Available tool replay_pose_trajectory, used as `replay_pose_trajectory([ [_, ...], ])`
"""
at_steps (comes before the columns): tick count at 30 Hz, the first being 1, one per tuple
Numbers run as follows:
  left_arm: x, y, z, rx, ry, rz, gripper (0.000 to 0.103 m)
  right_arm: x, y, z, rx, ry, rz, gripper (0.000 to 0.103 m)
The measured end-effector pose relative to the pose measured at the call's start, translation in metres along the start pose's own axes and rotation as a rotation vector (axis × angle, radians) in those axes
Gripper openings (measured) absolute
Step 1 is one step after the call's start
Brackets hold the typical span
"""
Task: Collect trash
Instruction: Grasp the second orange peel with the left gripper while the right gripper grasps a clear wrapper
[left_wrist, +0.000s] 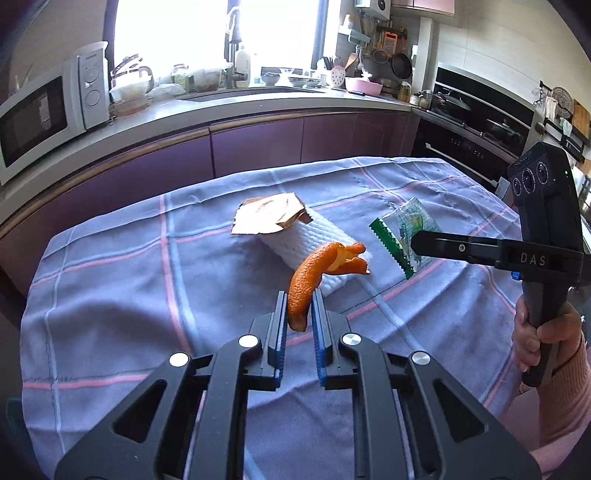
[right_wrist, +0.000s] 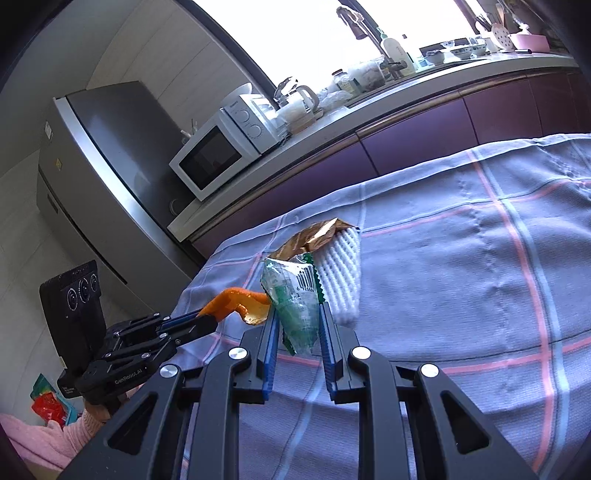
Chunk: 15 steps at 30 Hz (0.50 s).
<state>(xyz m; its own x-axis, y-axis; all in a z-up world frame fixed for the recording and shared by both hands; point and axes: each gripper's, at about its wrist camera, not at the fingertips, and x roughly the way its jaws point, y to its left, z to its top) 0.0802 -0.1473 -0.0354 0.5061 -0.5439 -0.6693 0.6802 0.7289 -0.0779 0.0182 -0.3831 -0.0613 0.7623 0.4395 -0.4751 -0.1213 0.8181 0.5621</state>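
Observation:
My left gripper (left_wrist: 299, 301) is shut on an orange peel (left_wrist: 317, 275) and holds it above the table; it also shows in the right wrist view (right_wrist: 236, 301). My right gripper (right_wrist: 297, 314) is shut on a green and clear plastic wrapper (right_wrist: 295, 295), lifted off the cloth; the wrapper also shows in the left wrist view (left_wrist: 404, 236). A white foam net sleeve (left_wrist: 310, 243) lies on the table with a brown foil wrapper (left_wrist: 267, 218) over its far end.
The table wears a blue checked cloth (left_wrist: 147, 295). Behind it runs a purple-fronted kitchen counter (left_wrist: 258, 110) with a white microwave (left_wrist: 40, 114), kettle and sink. A steel fridge (right_wrist: 96, 177) stands at the left. An oven (left_wrist: 476, 122) is at the right.

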Motion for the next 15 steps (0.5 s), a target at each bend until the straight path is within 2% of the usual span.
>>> replay_pose_trajectory([
  [9,-0.058,0.047,-0.051,-0.113,-0.025,0.071,0.013,0.036,0.051,-0.015,-0.061,0.079,0.076,0.020],
  [15,-0.095,0.078,-0.078,-0.182,-0.037,0.155,0.013,0.063,0.086,-0.025,-0.104,0.139,0.132,0.020],
])
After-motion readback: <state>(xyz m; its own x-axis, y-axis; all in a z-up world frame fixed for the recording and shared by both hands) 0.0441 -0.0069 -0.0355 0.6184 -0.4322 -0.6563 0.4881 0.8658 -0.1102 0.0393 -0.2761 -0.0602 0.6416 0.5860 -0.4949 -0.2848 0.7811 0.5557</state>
